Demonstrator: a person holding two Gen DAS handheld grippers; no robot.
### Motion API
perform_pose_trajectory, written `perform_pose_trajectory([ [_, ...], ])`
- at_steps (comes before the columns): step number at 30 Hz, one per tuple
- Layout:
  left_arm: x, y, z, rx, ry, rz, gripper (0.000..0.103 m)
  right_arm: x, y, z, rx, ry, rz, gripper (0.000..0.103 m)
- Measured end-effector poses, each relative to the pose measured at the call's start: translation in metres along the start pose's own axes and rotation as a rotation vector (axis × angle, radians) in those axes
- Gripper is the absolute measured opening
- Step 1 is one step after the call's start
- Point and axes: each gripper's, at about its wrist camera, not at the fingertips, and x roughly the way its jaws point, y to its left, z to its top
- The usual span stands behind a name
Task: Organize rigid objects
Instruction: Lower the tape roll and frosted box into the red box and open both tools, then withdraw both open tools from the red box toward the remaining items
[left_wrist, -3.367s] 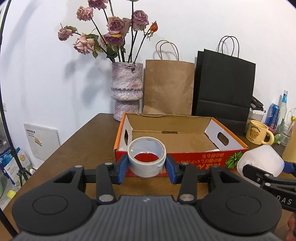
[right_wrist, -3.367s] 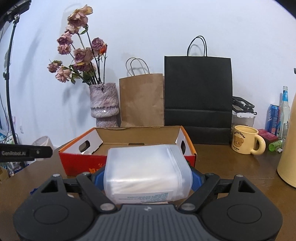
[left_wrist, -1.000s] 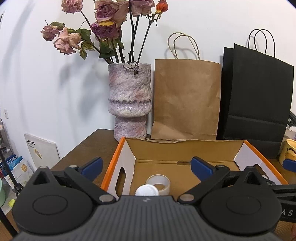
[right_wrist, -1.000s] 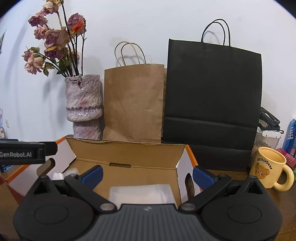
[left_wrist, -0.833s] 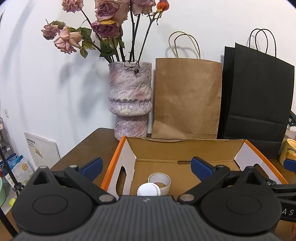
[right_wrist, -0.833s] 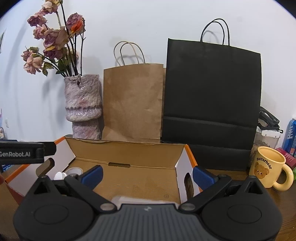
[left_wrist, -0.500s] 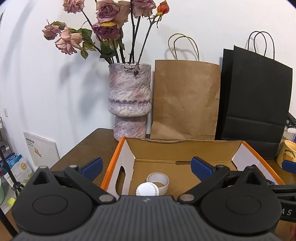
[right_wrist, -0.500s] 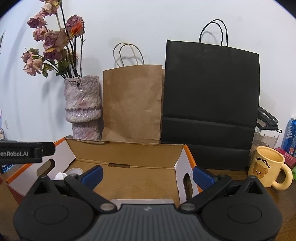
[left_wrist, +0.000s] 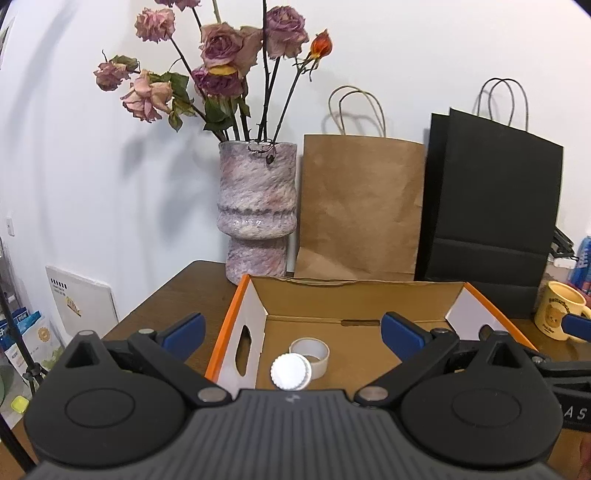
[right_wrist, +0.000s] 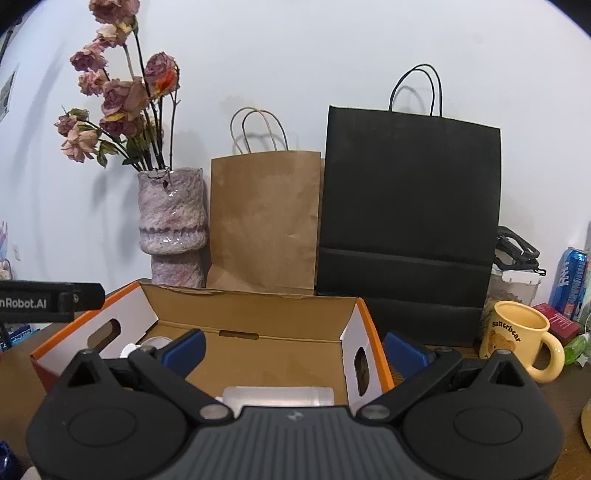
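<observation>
Plainly, the left gripper hangs over the left end of the cardboard box with its blue pads spread wide and nothing between them; below it, on the box floor near the left wall, lies the roll of tape, flat on its side, and touching its near edge is a white ribbed cap, whose body the gripper hides. The tape looks light and stiff, a ring that should take a squeeze across its outer rim without giving; the cap is probably slick plastic, best pinched on its ridged edge. Behind the box stand a vase of dried roses, a brown paper bag and a black paper bag. Further right, the right gripper is likewise wide open and empty; beneath it, on the right half of the box floor, rests the translucent plastic container, only its top showing. It seems light, rigid and smooth, so a hold across its short sides would be safest. A yellow mug stands apart on the table.
</observation>
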Motion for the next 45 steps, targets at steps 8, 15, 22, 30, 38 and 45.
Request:
perform_pose_trajectory([
  [8,-0.025,0.002,-0.012,0.003,-0.013,-0.021,0.103,-0.027,-0.003,-0.009,0.004,-0.001,-0.01,0.103],
  [15,-0.047,0.002,-0.025,0.013,-0.016,-0.037,0.103,-0.052,-0.004,-0.019,0.008,0.005,-0.018,0.103],
  [22,-0.065,0.007,-0.04,0.017,-0.002,-0.04,0.103,-0.078,0.002,-0.031,-0.005,0.016,-0.01,0.103],
  [30,-0.09,0.013,-0.059,0.023,0.012,-0.039,0.103,-0.112,0.016,-0.05,-0.035,0.02,-0.012,0.103],
  [38,-0.117,0.02,-0.084,0.037,0.032,-0.03,0.103,-0.142,0.024,-0.071,-0.021,0.045,-0.005,0.103],
  [45,-0.14,0.026,-0.103,0.057,0.045,-0.021,0.103,-0.166,0.026,-0.092,0.002,0.073,-0.016,0.103],
])
